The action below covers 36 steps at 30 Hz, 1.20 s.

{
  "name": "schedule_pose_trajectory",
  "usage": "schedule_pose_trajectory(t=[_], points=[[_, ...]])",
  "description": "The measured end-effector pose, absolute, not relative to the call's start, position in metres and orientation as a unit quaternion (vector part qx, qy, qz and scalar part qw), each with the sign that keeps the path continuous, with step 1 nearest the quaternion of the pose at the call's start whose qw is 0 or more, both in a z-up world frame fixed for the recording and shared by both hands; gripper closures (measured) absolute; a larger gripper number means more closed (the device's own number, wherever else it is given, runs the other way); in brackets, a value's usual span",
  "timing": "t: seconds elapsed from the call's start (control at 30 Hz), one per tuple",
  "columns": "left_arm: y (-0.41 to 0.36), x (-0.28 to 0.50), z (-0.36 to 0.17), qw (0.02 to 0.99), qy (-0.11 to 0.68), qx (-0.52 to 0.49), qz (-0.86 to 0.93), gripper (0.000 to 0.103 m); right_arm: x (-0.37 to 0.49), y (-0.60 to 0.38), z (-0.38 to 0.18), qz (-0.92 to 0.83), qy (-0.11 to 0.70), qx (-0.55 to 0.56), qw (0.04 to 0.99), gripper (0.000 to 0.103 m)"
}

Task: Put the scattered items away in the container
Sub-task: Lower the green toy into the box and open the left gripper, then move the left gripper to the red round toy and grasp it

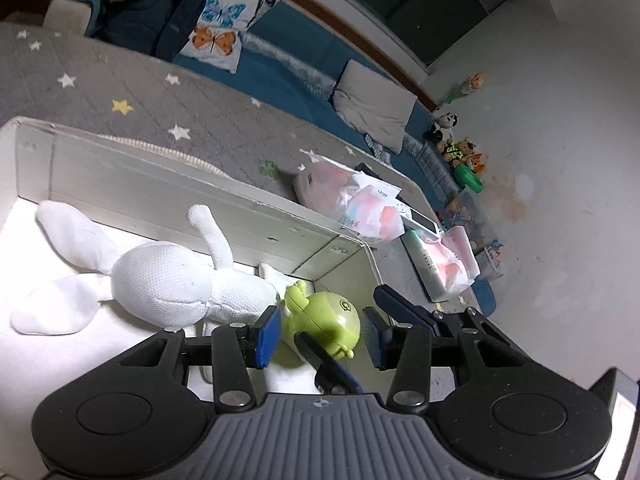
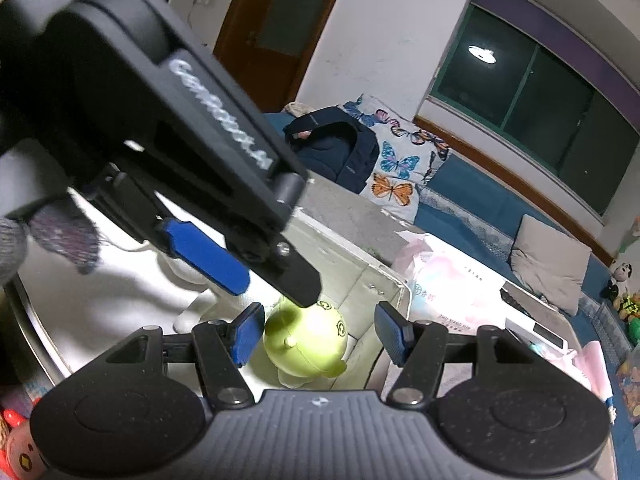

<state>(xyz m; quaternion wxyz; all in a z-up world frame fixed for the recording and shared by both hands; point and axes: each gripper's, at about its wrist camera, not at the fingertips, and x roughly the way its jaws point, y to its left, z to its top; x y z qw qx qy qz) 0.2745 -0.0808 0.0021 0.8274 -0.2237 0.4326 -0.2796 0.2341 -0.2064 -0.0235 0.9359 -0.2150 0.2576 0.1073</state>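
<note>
1. Jaws of the left gripper stand spread, blue ribbed pads on either side of the round glossy lime-green plastic toy; the pads do not press it.
2. Jaws of the right gripper are likewise spread, the same green toy between them with a clear gap on the right-hand side; on the left-hand side I cannot tell whether the pad touches.
3. The green toy lies inside the white rectangular storage box, in its far right corner, hard against the knitted white soft rabbit toy that sprawls across the box floor, long ears flat and one limb leaning on the long wall.
4. Only the left wrist view shows the rabbit whole; the right wrist view hides most of it behind the left gripper's black body, and alone shows a grey sleeve at its left edge and a small red toy at its lower left corner.
5. The box walls are smooth and stiff, with rounded corners; little free floor is left in that corner, more at the left end.
6. Just beyond the box's right end lie crinkled pink-and-white plastic packets on a grey star-printed quilted mat.
7. Farther off are a butterfly-print cushion, a dark blue backpack and plush toys by the wall.
</note>
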Motion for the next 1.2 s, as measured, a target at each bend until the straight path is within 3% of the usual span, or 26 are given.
schedule_pose_trajectory(t=[0.67,1.2], points=[[-0.059,0.177,0.037,0.879,0.353,-0.174,-0.270,0.056,0.175,-0.243,0.004,0.097,0.224,-0.106,0.964,0.039],[-0.038,0.120,0.022,0.881,0.355,-0.178,-0.257,0.056,0.107,-0.249,0.001,0.115,0.222,-0.046,0.967,0.033]])
